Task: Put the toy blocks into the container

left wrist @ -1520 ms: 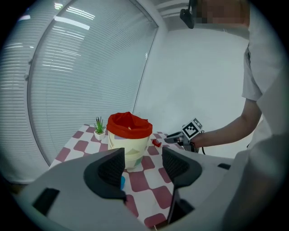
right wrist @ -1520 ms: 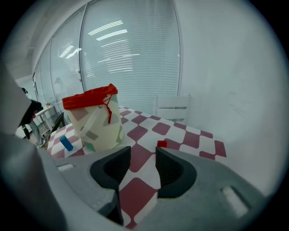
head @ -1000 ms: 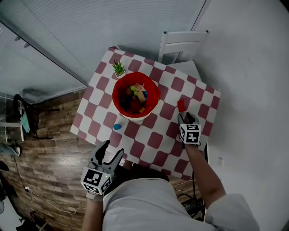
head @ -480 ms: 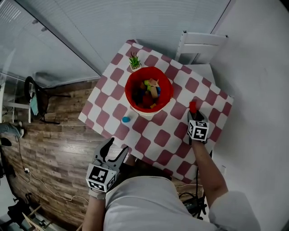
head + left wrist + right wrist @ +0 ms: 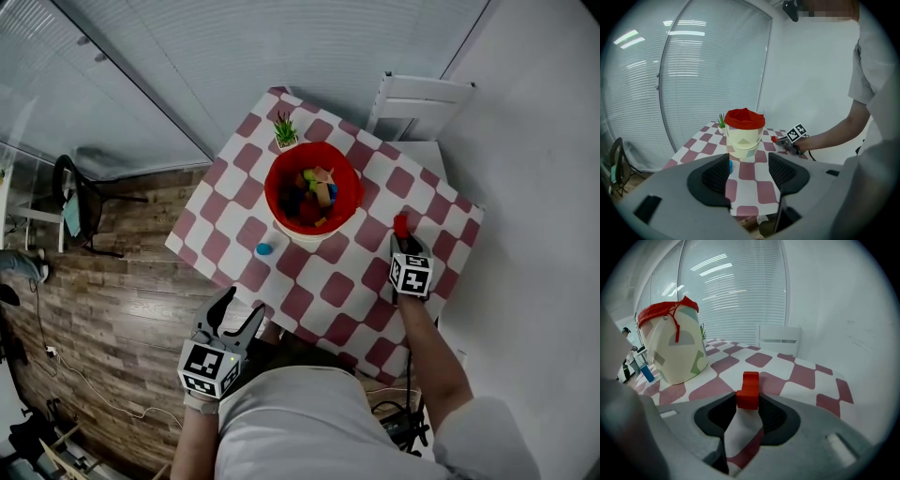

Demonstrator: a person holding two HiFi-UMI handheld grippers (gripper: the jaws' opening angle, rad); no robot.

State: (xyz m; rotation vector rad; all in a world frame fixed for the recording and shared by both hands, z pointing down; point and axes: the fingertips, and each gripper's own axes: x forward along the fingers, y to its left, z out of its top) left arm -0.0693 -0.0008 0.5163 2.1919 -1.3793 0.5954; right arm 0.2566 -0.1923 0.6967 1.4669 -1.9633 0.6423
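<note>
Our right gripper (image 5: 747,401) has its two jaws closed on the red block (image 5: 749,389). The block sits right at the tips of the jaws, low by the checked table (image 5: 328,281). We think only a little of it is pinched, so it could slip out.

To do this step well, we should squeeze firmly and lift the block straight up. Then we should carry it slowly to the left, high enough to clear the red rim of the bucket (image 5: 675,352). We open the jaws only when the block is over the middle.

The bucket stands near the block but not touching it, and other blocks lie inside.

Our left gripper (image 5: 749,164) is wide open and holds nothing. A blue block (image 5: 265,249) waits on the table beside the bucket.
</note>
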